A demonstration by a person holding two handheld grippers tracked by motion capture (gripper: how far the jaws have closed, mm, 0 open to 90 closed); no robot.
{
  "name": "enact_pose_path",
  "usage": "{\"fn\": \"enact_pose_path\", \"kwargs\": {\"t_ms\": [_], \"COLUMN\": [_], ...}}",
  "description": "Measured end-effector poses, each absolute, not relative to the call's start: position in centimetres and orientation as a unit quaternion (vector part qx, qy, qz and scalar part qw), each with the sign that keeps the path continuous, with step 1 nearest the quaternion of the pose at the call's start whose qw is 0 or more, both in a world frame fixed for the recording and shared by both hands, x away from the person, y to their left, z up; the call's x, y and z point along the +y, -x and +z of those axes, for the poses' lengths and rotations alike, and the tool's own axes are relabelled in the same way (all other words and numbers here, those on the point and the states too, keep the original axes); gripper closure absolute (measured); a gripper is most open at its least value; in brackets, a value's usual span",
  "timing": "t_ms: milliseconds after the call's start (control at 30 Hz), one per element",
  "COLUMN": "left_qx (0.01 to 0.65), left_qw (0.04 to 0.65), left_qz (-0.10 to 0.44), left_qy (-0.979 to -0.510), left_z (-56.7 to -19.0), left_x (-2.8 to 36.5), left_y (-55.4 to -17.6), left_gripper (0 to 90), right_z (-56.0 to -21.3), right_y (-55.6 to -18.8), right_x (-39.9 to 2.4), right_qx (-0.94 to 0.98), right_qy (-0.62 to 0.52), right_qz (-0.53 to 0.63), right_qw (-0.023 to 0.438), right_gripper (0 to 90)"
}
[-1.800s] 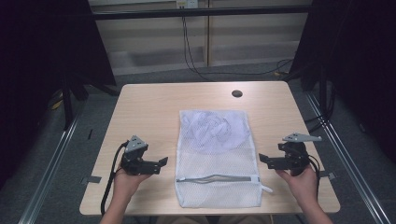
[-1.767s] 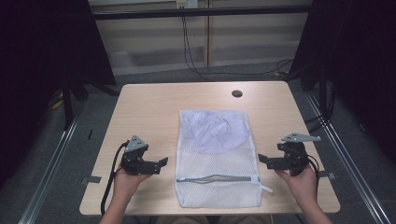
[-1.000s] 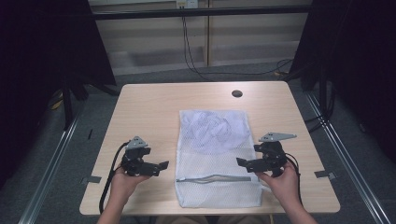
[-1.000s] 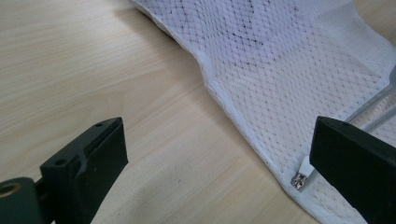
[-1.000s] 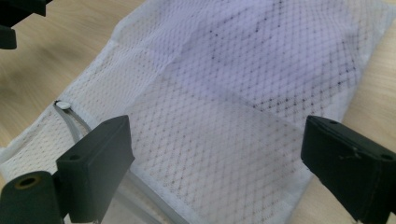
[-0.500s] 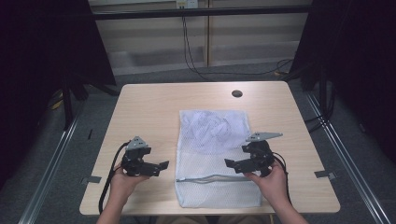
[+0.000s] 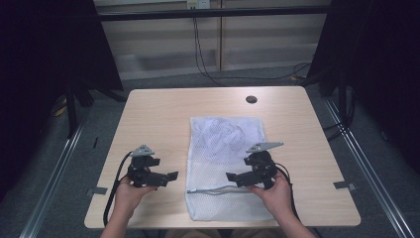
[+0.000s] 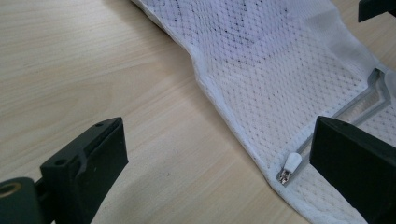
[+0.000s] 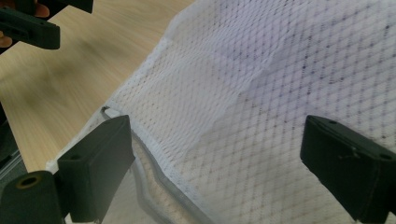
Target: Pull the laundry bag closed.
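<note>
While the mesh bag (image 7: 225, 163) lies flat mid-surface, the right tongs (image 7: 236, 178) hover wide open and empty over its zipper (image 7: 218, 190); the left tongs (image 7: 168, 177) wait open, empty. Next likely: gripping the zipper pull (image 8: 290, 165).

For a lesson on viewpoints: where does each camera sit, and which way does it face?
High view: above the near edge, looking down on table, bag, both forearms.
Left gripper view: on left tongs, between open jaws toward the zip pull.
Right gripper view: on right tongs, over mesh; left tongs top left.
All share the bag.
</note>
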State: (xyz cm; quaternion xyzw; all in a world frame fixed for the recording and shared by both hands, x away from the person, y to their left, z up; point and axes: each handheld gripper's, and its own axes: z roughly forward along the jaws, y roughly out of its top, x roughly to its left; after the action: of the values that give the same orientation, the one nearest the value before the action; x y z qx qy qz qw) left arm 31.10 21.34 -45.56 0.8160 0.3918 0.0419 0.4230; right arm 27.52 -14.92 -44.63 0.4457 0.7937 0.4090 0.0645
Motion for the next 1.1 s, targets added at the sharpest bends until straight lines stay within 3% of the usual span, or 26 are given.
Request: {"fn": "enact_pose_path", "kwargs": {"t_ms": [1100], "left_qx": [0.397], "left_qw": [0.427], "left_qz": [0.033], "left_qy": [-0.812], "left_z": [-45.3], "left_x": [22.2], "left_y": [-31.0], "left_gripper": [4.1], "right_z": [-45.8], "right_y": [-28.0], "right_x": [-9.7], "right_qx": [0.804], "right_qy": [-0.428], "right_qz": [0.412], "right_qw": [0.009], "right_gripper": [13.9]}}
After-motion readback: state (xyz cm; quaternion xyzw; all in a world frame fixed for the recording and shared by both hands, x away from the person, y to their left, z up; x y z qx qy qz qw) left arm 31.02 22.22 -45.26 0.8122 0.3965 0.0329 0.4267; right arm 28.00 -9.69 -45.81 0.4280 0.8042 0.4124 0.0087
